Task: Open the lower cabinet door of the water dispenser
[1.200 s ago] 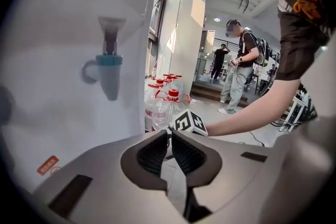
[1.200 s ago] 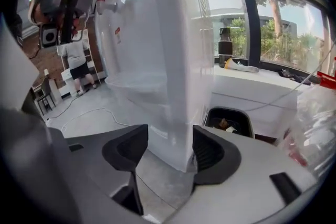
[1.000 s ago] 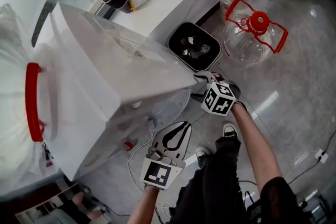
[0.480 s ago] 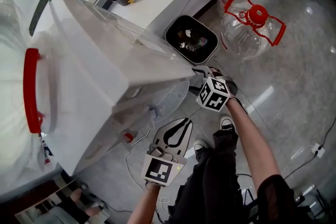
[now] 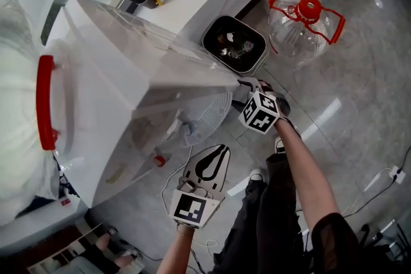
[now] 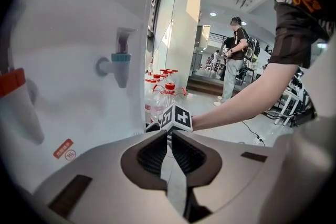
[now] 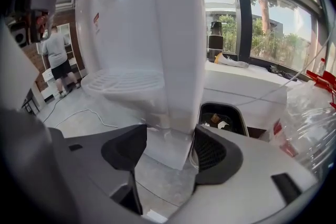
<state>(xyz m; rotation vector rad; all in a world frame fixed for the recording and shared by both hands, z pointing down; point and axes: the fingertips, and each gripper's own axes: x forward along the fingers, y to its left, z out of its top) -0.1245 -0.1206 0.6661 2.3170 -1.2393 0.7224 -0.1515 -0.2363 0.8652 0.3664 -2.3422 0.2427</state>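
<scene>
The tall white plastic water dispenser (image 5: 128,93) stands upright on the grey floor, and its lower cabinet door (image 7: 163,144) sits below the ribbed drip tray (image 5: 205,115), facing the person. The right gripper (image 5: 244,92) is the nearer one. Its jaws have just been closing a little but stand wide apart, straddling the cabinet's vertical front corner without pressing on it. The left gripper (image 5: 221,151) hangs apart from the front, its jaws together on nothing. The door's seam and any handle are hard to make out, white on white; from the head view the tray and upper body hide the door.
</scene>
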